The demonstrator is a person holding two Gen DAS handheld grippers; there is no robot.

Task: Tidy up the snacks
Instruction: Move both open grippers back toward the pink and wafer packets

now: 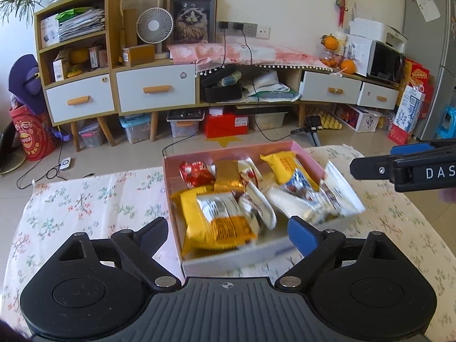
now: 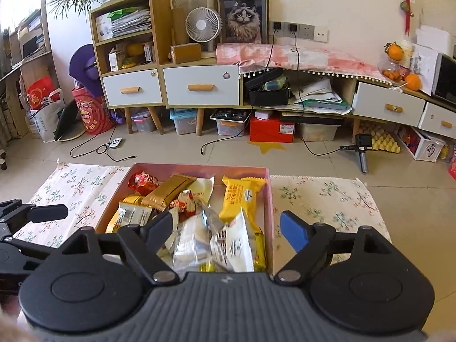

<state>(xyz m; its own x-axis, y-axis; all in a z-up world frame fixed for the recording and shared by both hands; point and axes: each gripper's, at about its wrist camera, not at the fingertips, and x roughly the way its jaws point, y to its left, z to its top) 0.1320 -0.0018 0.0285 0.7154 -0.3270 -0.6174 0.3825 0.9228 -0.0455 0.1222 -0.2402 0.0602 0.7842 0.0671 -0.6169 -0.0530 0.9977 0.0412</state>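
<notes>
On the worktop's floral cloth [image 1: 85,199] sits a pink box [image 1: 309,154], packed with snacks: yellow packets [image 2: 242,196], a gold bar [image 2: 168,191], a red wrapper [image 2: 142,182] and white pouches [image 1: 336,196] leaning on the right wall. Both claws hang over the near edge. The left claw [image 1: 228,230] is released, nothing between its spread jaws; the right claw [image 2: 228,228] is likewise released above the pouches, gripping nothing. Beyond the cloth lies a tiled floor [image 2: 171,148] with trailing cables, then a long low cabinet [image 1: 156,88] with white drawers, a fan [image 1: 154,25], a cat picture [image 1: 192,20], oranges [image 1: 330,42] and a microwave [image 1: 384,61]. Storage bins sit under the cabinet.
</notes>
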